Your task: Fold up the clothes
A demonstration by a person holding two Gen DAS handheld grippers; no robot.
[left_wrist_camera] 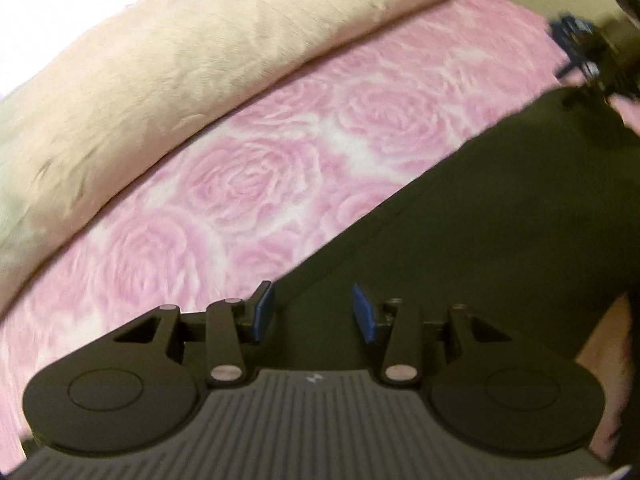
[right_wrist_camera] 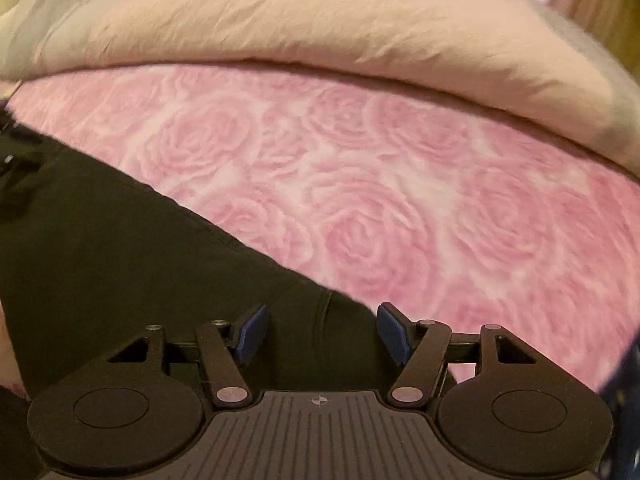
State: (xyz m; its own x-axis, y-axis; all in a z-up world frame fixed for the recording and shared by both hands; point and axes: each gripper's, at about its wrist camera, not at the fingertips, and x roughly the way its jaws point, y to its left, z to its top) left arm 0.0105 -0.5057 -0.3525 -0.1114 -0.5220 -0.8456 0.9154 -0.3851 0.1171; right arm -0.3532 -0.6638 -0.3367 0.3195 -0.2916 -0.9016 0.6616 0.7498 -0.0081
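Observation:
A dark, nearly black garment [left_wrist_camera: 500, 220] lies flat on the pink rose-patterned bedspread [left_wrist_camera: 248, 176]. In the left wrist view it fills the right side, and its straight edge runs diagonally down to my left gripper [left_wrist_camera: 314, 312]. That gripper is open just above this edge, and its blue pads [left_wrist_camera: 264, 312] are apart with nothing pressed between them. In the right wrist view the same garment [right_wrist_camera: 120, 240] covers the lower left. My right gripper [right_wrist_camera: 323, 332] hangs open over its corner, blue pads [right_wrist_camera: 394, 332] wide apart. The right gripper [left_wrist_camera: 580, 48] shows blurred at the far end of the garment.
A thick cream duvet [right_wrist_camera: 300, 20] is bunched along the far side of the bedspread [right_wrist_camera: 400, 200]. Dark blue patterned cloth [right_wrist_camera: 624, 400] shows at the right edge of the right wrist view. A blurred dark shape [right_wrist_camera: 16, 152] sits on the garment's far left end.

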